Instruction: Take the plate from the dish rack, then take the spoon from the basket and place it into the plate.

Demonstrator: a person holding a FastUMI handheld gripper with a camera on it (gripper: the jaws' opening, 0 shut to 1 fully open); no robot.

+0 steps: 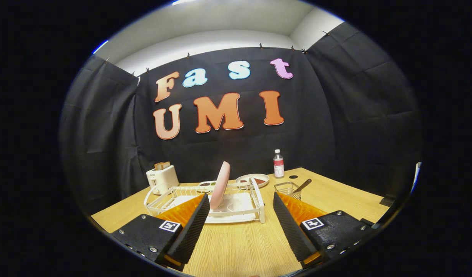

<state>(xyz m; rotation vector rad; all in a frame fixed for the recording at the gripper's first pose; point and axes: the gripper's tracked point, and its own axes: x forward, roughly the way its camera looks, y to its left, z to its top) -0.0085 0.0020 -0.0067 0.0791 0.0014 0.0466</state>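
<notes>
Pink plate (220, 185) stands on edge in the dish rack (255, 200), beyond the wide-open, empty hand-held gripper (241, 200).

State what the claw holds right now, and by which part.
Nothing. The claw is open, fingers spread apart above the table; the pink plate stands upright in the dish rack just ahead, ungripped.

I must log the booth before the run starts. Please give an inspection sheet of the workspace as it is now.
Surface: wooden table, bare ahead of the fingers.
Job's things: pink plate upright in the white dish rack; spoon leaning in the wire basket, beside the rack.
Clutter: toaster, bottle, dish with food beyond the rack.
Grippers: gripper open, holding nothing, short of the rack.
Cables: nothing seen.
Surroundings: black cloth wall.
</notes>
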